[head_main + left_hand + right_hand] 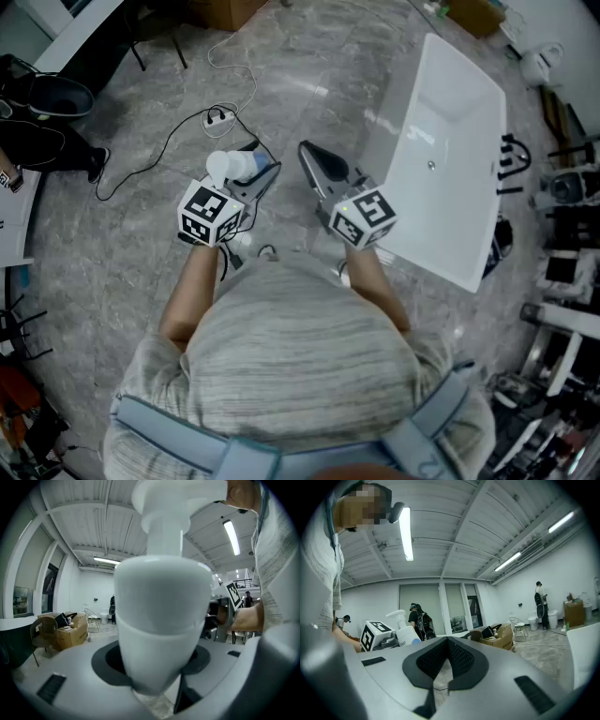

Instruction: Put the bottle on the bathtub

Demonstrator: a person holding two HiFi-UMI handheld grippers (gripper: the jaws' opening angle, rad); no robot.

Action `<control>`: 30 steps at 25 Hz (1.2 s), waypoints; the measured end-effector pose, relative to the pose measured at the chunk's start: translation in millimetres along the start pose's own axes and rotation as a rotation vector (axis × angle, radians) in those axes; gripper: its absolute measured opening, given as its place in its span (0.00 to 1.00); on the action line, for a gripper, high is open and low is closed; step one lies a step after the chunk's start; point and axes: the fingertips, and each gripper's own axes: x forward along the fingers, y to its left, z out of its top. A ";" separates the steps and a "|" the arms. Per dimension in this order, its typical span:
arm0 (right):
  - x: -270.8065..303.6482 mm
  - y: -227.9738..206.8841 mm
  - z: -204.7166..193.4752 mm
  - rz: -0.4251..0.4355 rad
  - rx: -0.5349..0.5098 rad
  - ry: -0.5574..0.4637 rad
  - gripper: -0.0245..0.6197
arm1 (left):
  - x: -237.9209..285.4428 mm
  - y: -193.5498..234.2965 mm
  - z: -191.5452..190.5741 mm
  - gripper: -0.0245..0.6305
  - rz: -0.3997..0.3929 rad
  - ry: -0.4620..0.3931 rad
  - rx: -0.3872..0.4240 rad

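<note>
Grey stone-patterned floor [122, 281] spreads below me, and the white bathtub [450, 122] stands on it. My left claw [265, 174] is clamped on the white pump bottle [161, 620], holding it upright in the air, well to the left of the bathtub. My right claw [449, 644] is pressed together and empty, between the bottle and the bathtub. I judge the pick-up done. Still to do: carry the bottle across, set it on the bathtub and let go.
</note>
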 end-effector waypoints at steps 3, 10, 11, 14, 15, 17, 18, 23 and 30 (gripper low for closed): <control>-1.9 1.8 0.5 -0.002 -0.015 -0.003 0.04 | -1.5 -1.8 0.9 0.42 -0.005 0.001 0.003; -5.4 -7.8 -0.5 -0.014 -0.023 -0.005 0.04 | 7.0 -2.8 -0.1 0.42 -0.008 -0.001 -0.001; -5.5 -8.1 -0.3 -0.015 -0.022 -0.005 0.04 | 7.2 -3.1 0.5 0.42 -0.010 -0.001 -0.002; -4.6 -8.6 0.5 -0.019 -0.023 -0.005 0.04 | 7.2 -2.7 2.1 0.42 -0.014 -0.001 -0.001; -4.2 -8.6 0.8 -0.021 -0.024 -0.005 0.04 | 7.3 -2.6 2.8 0.42 -0.016 -0.001 -0.001; -3.9 -8.5 0.4 -0.027 -0.014 -0.004 0.04 | 7.3 -2.9 4.2 0.42 -0.022 -0.002 0.001; -3.7 -7.6 0.3 -0.024 -0.005 -0.005 0.04 | 7.1 -3.1 4.5 0.42 -0.026 -0.003 0.002; -1.5 2.7 6.6 0.012 0.000 -0.043 0.04 | 4.4 -1.6 3.6 0.42 -0.052 -0.010 0.001; -3.5 -8.2 4.4 -0.050 -0.014 -0.022 0.04 | 14.9 -1.7 4.7 0.42 -0.108 -0.008 -0.008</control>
